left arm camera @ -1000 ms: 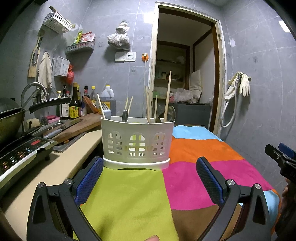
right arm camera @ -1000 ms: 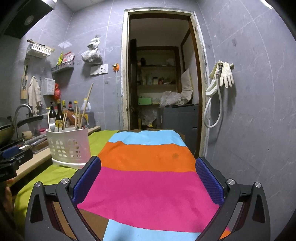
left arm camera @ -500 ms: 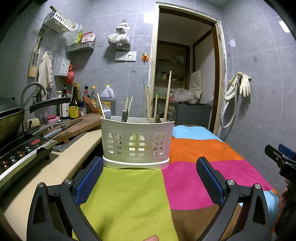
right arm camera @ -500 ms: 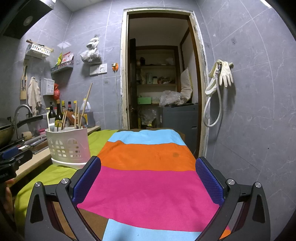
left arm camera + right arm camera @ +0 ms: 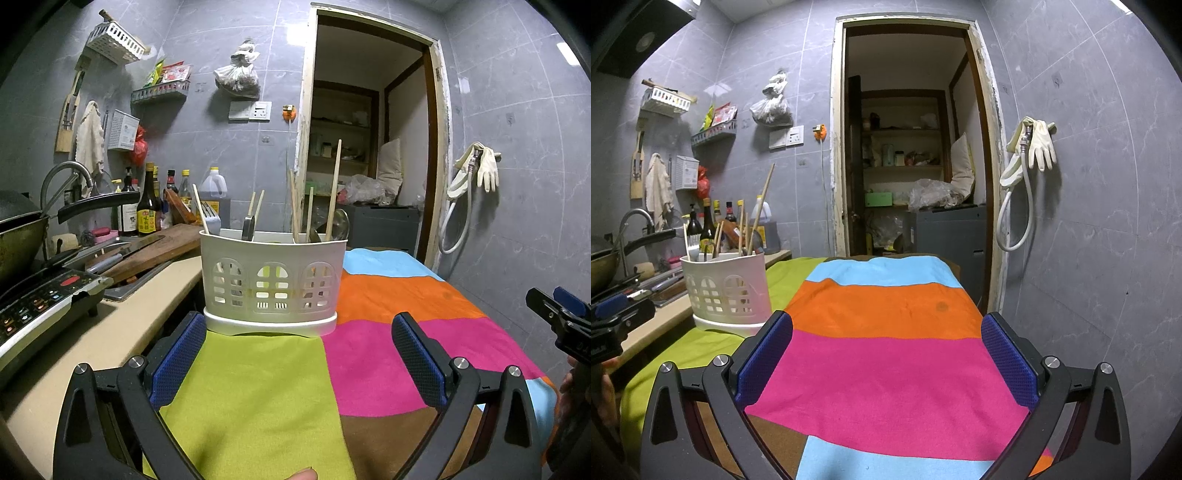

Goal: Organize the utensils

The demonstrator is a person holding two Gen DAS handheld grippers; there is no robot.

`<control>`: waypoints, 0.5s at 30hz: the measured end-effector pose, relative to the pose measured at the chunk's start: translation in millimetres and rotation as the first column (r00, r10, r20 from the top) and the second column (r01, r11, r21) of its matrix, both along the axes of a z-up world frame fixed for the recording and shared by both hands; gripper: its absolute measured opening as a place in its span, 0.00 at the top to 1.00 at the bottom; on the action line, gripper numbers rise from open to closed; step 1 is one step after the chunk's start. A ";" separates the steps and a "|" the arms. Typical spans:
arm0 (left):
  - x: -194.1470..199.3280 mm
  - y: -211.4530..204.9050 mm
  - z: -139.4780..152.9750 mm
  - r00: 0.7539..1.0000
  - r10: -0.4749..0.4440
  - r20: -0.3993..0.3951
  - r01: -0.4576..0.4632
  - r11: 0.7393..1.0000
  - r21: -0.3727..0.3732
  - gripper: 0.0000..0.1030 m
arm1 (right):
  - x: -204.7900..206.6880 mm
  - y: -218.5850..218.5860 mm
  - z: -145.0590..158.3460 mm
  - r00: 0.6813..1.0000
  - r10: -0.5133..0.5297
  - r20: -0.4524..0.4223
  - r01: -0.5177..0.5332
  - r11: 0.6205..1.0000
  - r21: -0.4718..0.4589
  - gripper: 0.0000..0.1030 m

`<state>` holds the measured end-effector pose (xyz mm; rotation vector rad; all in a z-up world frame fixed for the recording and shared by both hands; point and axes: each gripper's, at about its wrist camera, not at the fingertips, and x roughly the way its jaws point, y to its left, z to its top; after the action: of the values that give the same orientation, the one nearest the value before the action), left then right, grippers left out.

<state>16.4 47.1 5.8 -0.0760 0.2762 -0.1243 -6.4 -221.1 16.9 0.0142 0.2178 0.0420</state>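
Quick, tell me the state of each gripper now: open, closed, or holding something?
Left gripper: open, holding nothing, facing the white utensil basket.
Right gripper: open, holding nothing, over the striped cloth.

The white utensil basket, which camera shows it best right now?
The left wrist view: the white utensil basket sits centred and close, chopsticks and all three arched fronts visible. The right wrist view shows it smaller, off at the left edge.
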 end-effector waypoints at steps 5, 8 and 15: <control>0.3 -0.5 -0.6 1.000 -0.001 -0.002 0.001 1.000 0.001 0.04 | 0.9 -0.3 0.0 1.000 -0.001 -0.005 0.001 1.000 0.001 0.00; 0.5 -0.6 -0.6 1.000 -0.002 -0.002 0.002 1.000 -0.002 0.04 | 1.9 -0.9 -0.8 1.000 -0.002 -0.005 0.002 1.000 0.002 0.00; 0.6 -1.1 -1.4 1.000 -0.002 -0.001 0.002 1.000 -0.002 0.04 | 2.3 -2.0 -1.9 1.000 -0.004 -0.005 0.004 1.000 0.001 0.00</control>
<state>17.0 45.9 4.5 -0.0773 0.2774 -0.1269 -4.1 -223.0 15.0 0.0158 0.2231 0.0385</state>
